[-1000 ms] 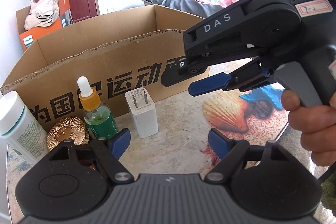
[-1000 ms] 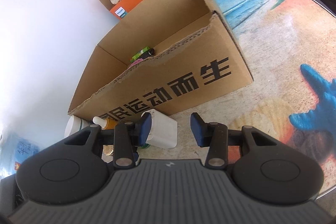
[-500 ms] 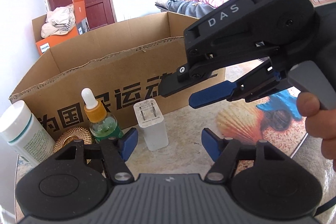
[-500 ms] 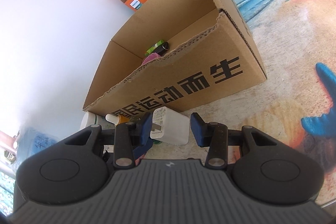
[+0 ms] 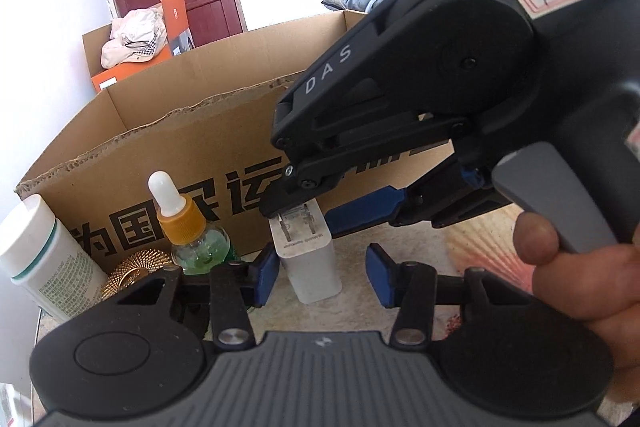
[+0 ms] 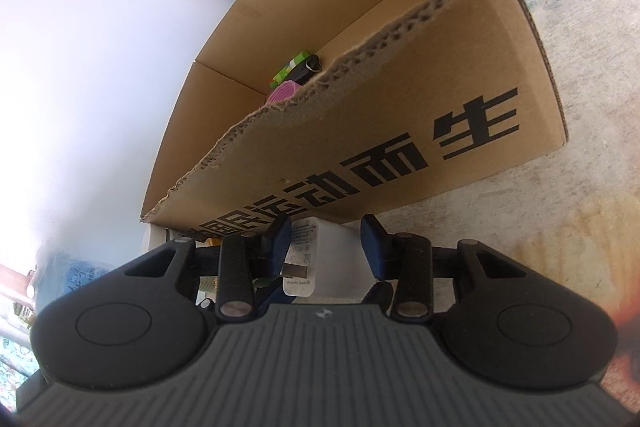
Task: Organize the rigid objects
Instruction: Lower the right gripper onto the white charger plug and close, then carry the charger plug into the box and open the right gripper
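Observation:
A white plug charger (image 5: 310, 261) stands upright on the patterned surface in front of a cardboard box (image 5: 180, 147). My left gripper (image 5: 322, 273) straddles its lower body with the jaws closing. The left pad is at the charger's side and a gap shows at the right pad. My right gripper (image 5: 302, 213), held by a hand (image 5: 580, 267), reaches in from the right around the charger's pronged top. In the right wrist view the charger (image 6: 324, 255) sits between the closing pads of the right gripper (image 6: 326, 245), and I see no firm press.
Left of the charger stand a green dropper bottle (image 5: 192, 239), a gold disc (image 5: 136, 271) and a white tube (image 5: 44, 259). The box (image 6: 400, 87) holds green and pink items (image 6: 286, 83). A farther carton with a cap (image 5: 132, 39) sits by a red door.
Both grippers have moved in on the charger. The left jaws have narrowed around its base. The right gripper has come down over its top.

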